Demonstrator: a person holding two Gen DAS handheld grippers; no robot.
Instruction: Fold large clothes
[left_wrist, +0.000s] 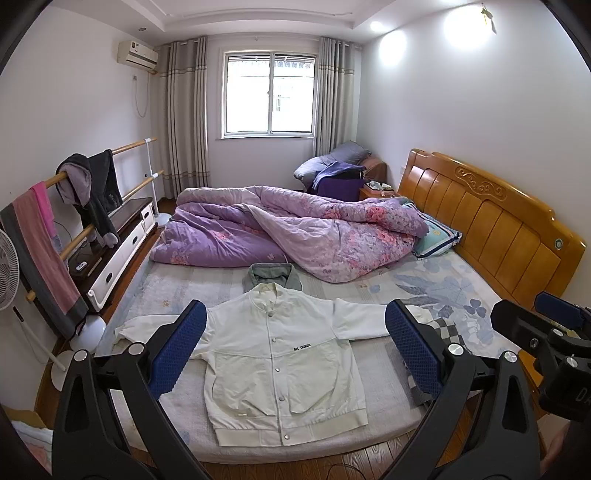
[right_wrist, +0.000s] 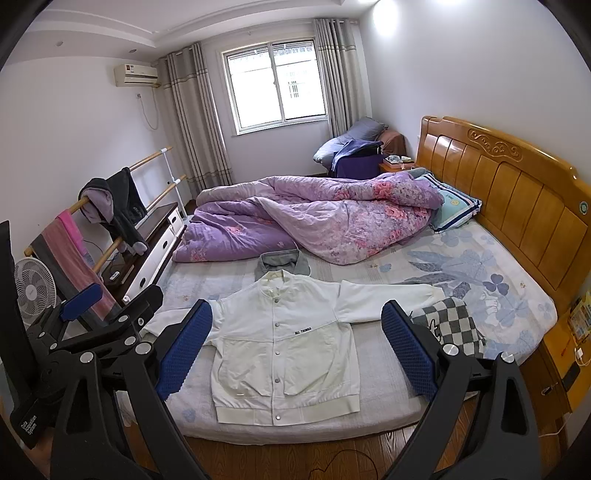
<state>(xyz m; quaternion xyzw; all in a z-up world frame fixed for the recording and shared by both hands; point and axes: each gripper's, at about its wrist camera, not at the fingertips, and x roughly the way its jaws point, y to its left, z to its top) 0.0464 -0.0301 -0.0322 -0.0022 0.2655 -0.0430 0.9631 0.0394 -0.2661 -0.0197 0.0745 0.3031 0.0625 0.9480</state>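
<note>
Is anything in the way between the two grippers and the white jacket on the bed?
Nothing visible. The white jacket lies flat and uncovered near the bed's edge, with the open left gripper and right gripper above it. The checkered cloth only sits beside one sleeve.

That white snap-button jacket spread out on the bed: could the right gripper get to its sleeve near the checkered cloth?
Probably yes. The right gripper is open and empty, held above the near edge of the bed, and nothing lies between it and the white snap-button jacket. The grey-and-white checkered cloth lies beside the cuff.
</note>
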